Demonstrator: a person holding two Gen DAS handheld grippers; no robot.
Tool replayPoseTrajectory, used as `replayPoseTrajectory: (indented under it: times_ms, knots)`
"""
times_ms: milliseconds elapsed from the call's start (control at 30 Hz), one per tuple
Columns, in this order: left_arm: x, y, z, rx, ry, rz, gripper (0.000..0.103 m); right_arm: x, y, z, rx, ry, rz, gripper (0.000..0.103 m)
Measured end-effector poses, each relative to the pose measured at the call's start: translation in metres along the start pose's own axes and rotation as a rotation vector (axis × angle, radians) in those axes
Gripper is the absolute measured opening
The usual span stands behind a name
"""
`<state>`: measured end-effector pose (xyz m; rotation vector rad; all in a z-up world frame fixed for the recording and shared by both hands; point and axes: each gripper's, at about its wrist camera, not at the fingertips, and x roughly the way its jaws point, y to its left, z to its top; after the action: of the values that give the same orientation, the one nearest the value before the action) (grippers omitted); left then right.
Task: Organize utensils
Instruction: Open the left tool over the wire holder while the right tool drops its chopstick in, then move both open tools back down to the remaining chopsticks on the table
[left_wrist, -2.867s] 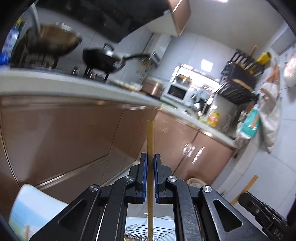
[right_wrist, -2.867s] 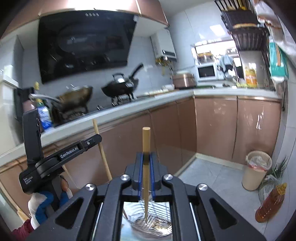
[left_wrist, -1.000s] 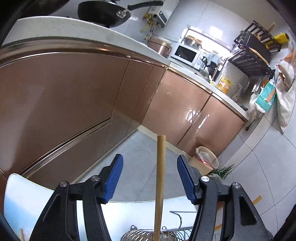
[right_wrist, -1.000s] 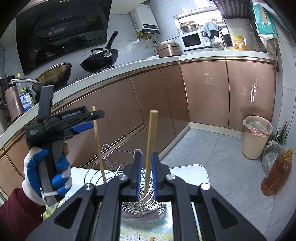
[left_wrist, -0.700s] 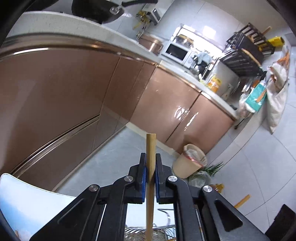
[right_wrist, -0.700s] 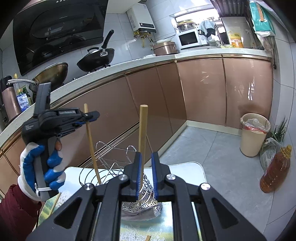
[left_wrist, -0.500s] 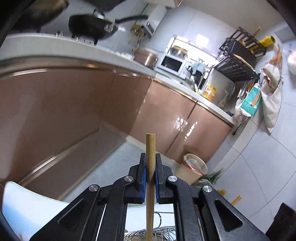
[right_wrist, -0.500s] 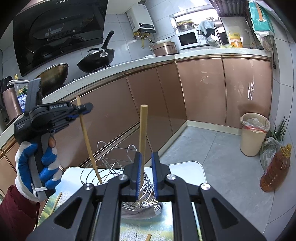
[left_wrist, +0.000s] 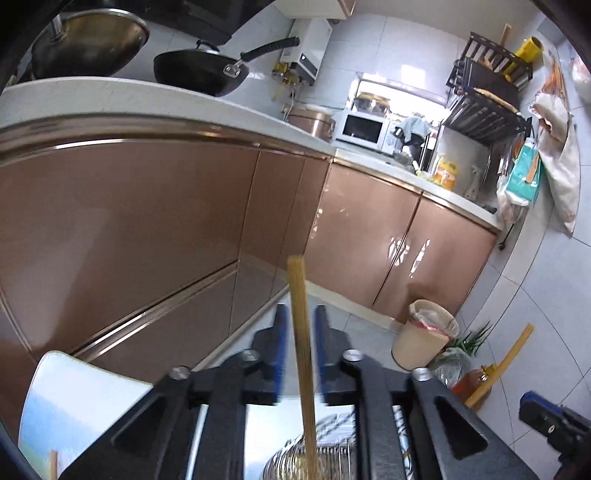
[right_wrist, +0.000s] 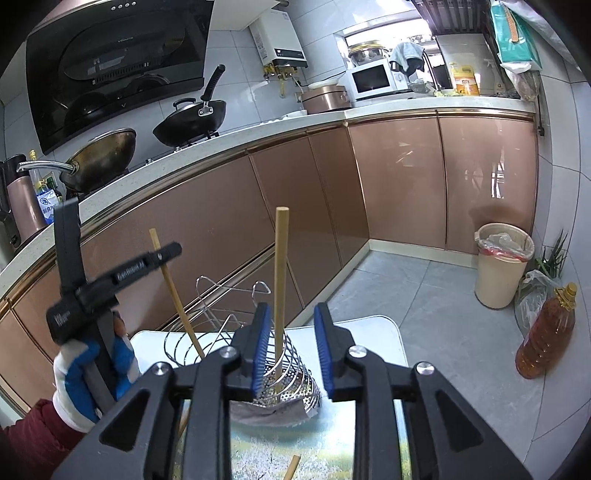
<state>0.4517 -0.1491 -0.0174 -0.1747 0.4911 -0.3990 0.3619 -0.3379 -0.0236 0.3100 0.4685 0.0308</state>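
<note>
A perforated metal utensil holder (right_wrist: 291, 373) with a wire rack stands on a small white table (right_wrist: 384, 328). My right gripper (right_wrist: 291, 314) hovers just above it. Its jaws are opening, and a bamboo chopstick (right_wrist: 280, 258) stands between them, free of both pads, its lower end in the holder. At the left a gloved hand (right_wrist: 74, 373) holds my left gripper (right_wrist: 173, 251) around a second, tilted chopstick (right_wrist: 175, 288). In the left wrist view the left gripper (left_wrist: 299, 314) is also opening. That chopstick (left_wrist: 297, 291) stands loose between the pads and reaches down into the holder (left_wrist: 291, 461).
Loose chopsticks lie on the table (right_wrist: 293, 467) (left_wrist: 53, 463). Copper-coloured cabinets (right_wrist: 402, 184) run behind it under a counter with two woks (right_wrist: 192, 118). A beige bin (right_wrist: 502, 269) and an oil bottle (right_wrist: 546, 332) stand on the tiled floor at the right.
Both grippers were shut on their chopsticks half a second ago; now the pads have parted on each. The left gripper has moved lower towards the holder.
</note>
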Motion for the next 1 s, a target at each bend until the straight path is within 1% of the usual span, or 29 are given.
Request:
replayPoseTrajectory:
  times_ms: [33, 100, 133, 200, 300, 400, 533, 567, 667, 767, 833, 867, 1000]
  knots:
    - [-0.004, 0.001, -0.001, -0.002, -0.001, 0.003, 0.038, -0.004, 0.001, 0.0, -0.001, -0.002, 0.0, 0.023]
    - [-0.015, 0.003, -0.003, 0.005, -0.012, 0.018, 0.048, -0.01, 0.004, -0.001, -0.004, -0.003, 0.0, 0.024]
    - [-0.022, 0.004, -0.003, 0.01, -0.013, 0.019, 0.052, -0.015, 0.005, -0.001, -0.006, -0.002, -0.001, 0.024]
    - [-0.035, 0.008, -0.003, 0.01, -0.003, 0.018, 0.055, -0.024, 0.008, -0.003, -0.006, 0.001, -0.003, 0.024]
    - [-0.059, 0.017, -0.001, 0.012, 0.006, 0.03, 0.055, -0.039, 0.012, -0.008, -0.012, 0.011, -0.01, 0.024]
    - [-0.087, 0.027, 0.0, 0.018, 0.043, 0.043, 0.055, -0.056, 0.013, -0.014, -0.008, 0.025, -0.017, 0.024]
    - [-0.127, 0.051, -0.004, -0.001, 0.094, 0.069, 0.055, -0.082, 0.013, -0.023, 0.0, 0.042, -0.03, 0.024]
    - [-0.141, 0.06, -0.006, 0.0, 0.111, 0.093, 0.055, -0.09, 0.014, -0.026, 0.004, 0.044, -0.032, 0.024]
    - [-0.176, 0.078, -0.016, 0.002, 0.141, 0.117, 0.055, -0.11, 0.016, -0.036, 0.009, 0.048, -0.04, 0.024]
    - [-0.208, 0.094, -0.027, 0.013, 0.168, 0.159, 0.055, -0.126, 0.019, -0.046, 0.013, 0.07, -0.046, 0.024]
    - [-0.224, 0.102, -0.035, 0.012, 0.183, 0.181, 0.055, -0.135, 0.021, -0.055, 0.014, 0.085, -0.051, 0.025]
    - [-0.235, 0.108, -0.041, 0.004, 0.196, 0.181, 0.055, -0.139, 0.023, -0.059, 0.015, 0.094, -0.053, 0.027]
    - [-0.258, 0.12, -0.062, -0.012, 0.253, 0.176, 0.055, -0.15, 0.028, -0.077, 0.019, 0.133, -0.07, 0.027]
